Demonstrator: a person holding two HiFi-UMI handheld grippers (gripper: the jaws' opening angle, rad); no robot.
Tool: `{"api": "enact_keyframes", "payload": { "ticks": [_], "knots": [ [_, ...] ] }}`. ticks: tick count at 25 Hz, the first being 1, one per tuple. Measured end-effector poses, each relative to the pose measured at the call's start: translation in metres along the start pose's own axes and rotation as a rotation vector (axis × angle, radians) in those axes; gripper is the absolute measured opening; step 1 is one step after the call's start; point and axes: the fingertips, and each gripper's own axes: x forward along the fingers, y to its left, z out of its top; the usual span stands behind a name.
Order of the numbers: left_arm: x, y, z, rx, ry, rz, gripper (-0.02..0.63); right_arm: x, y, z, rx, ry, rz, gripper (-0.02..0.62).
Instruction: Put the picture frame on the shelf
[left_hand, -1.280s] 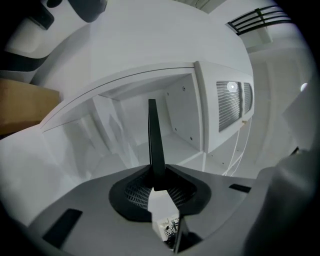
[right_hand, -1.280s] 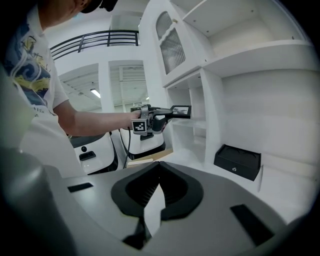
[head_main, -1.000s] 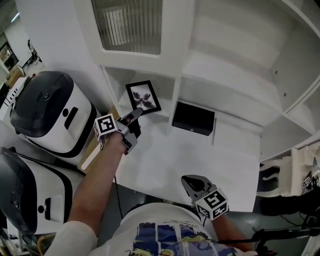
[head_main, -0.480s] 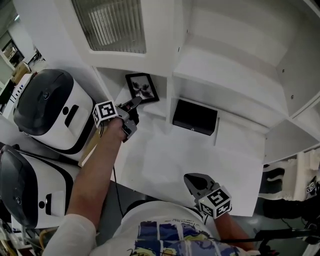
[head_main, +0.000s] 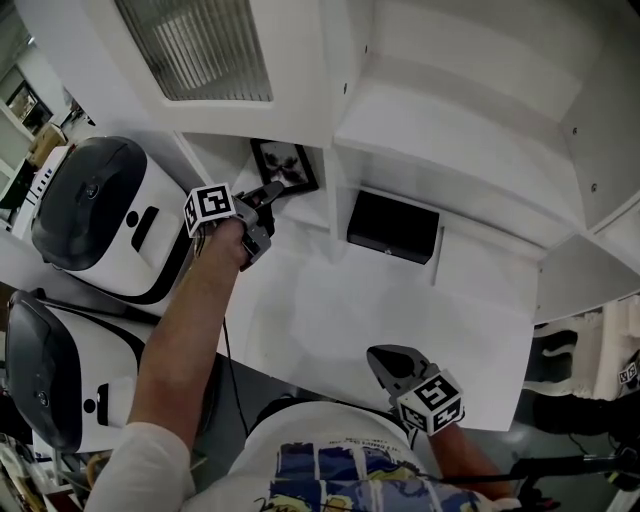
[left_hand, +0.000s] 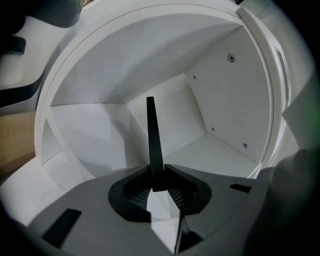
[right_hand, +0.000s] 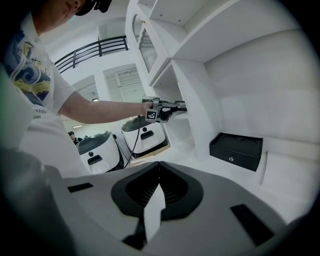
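The black picture frame, with a dark flower-like print, stands inside the low left shelf compartment, its top hidden under the cabinet above. My left gripper reaches into that compartment and holds the frame's lower edge. In the left gripper view the frame shows edge-on as a thin black upright between the jaw tips of the left gripper, which touch it on both sides while the jaws are opening. My right gripper hangs low near my body, shut and empty; its tips meet in its own view.
A black box sits on the white counter under the neighbouring compartment, also seen from the right gripper. Two white-and-black machines stand left of the counter. A ribbed-glass cabinet door hangs above the frame's compartment.
My left gripper has carried the frame up and deeper into the shelf compartment, so its top now sits under the cabinet edge. The right gripper has stayed in place.
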Motion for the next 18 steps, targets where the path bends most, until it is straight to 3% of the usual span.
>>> {"api": "enact_keyframes", "payload": {
  "ticks": [6, 18],
  "knots": [
    [0.005, 0.005, 0.0, 0.031, 0.047, 0.065, 0.101, 0.001, -0.005, -0.003, 0.01, 0.004, 0.015, 0.025],
    [0.009, 0.005, 0.006, 0.188, 0.079, 0.189, 0.143, -0.002, -0.015, -0.001, 0.013, -0.003, 0.019, 0.025]
  ]
}}
